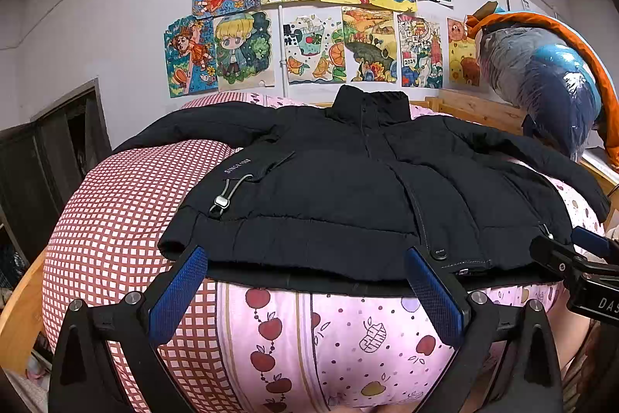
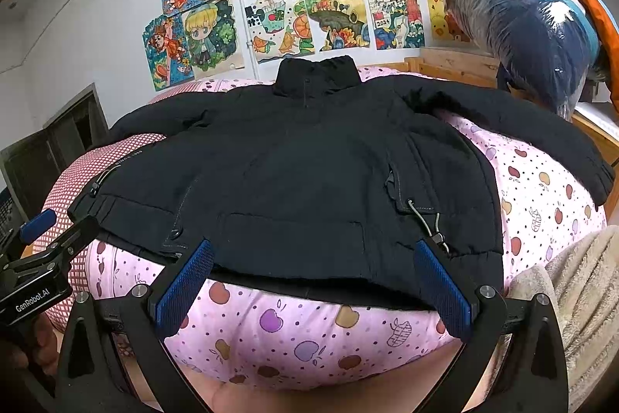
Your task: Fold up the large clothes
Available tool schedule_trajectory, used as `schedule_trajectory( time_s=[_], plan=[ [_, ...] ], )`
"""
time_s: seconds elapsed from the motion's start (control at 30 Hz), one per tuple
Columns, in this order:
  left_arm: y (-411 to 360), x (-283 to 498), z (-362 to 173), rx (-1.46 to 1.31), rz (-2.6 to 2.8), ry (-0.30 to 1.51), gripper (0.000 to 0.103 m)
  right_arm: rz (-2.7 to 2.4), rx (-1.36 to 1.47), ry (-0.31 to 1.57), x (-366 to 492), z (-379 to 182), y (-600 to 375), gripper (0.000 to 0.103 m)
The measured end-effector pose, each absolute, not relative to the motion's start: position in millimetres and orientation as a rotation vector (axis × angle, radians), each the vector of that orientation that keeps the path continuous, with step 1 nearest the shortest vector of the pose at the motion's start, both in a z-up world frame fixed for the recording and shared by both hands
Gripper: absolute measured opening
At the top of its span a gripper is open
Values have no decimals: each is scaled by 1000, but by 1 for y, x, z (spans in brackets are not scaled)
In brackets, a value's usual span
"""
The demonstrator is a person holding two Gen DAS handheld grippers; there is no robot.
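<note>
The left gripper [image 1: 307, 268] is spread wide, its two blue-padded fingers [image 1: 180, 291] reaching to the near hem of a black jacket [image 1: 348, 180] without closing on it. Whether the fingertips touch the cloth cannot be told; they sit right at the hem's edge. The right gripper [image 2: 313, 260] is likewise spread wide, its blue fingers [image 2: 441, 283] at the same hem further toward the jacket's right side, holding nothing. Each gripper shows at the edge of the other's view, so the two are side by side and apart.

The jacket lies front up and spread flat on a bed [image 1: 348, 331], its hem toward the grippers and its stand-up collar [image 1: 371, 103] at the far end. Both sleeves [image 2: 541, 134] are stretched outward to the sides. A drawcord with a toggle [image 1: 224, 200] lies on the front near the left pocket, below small white lettering, and another cord [image 2: 429, 223] lies near the hem on the right side.

Under the jacket, the bed is covered by a pink sheet printed with apples, and a red-and-white checked quilt [image 1: 123, 211] lies on the left. A beige fleecy blanket [image 2: 580, 297] sits at the right edge. Behind the bed, children's drawings [image 1: 309, 18] are stuck on the white wall, and a plastic-wrapped bundle [image 1: 541, 72] with an orange edge rests at the far right by the wooden bed frame [image 1: 476, 111].
</note>
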State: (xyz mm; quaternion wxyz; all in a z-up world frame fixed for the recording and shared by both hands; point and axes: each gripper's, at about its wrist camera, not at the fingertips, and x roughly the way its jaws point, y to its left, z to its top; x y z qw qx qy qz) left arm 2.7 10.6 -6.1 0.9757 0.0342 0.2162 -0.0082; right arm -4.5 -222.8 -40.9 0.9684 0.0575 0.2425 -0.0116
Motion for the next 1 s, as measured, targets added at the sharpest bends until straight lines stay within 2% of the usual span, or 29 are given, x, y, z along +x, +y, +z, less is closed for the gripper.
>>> schedule_trajectory(
  time_s=[1.0],
  plan=[
    [14,5,-17,79,-19,444,103,-27,107,498,3,-56,-220,102]
  ],
)
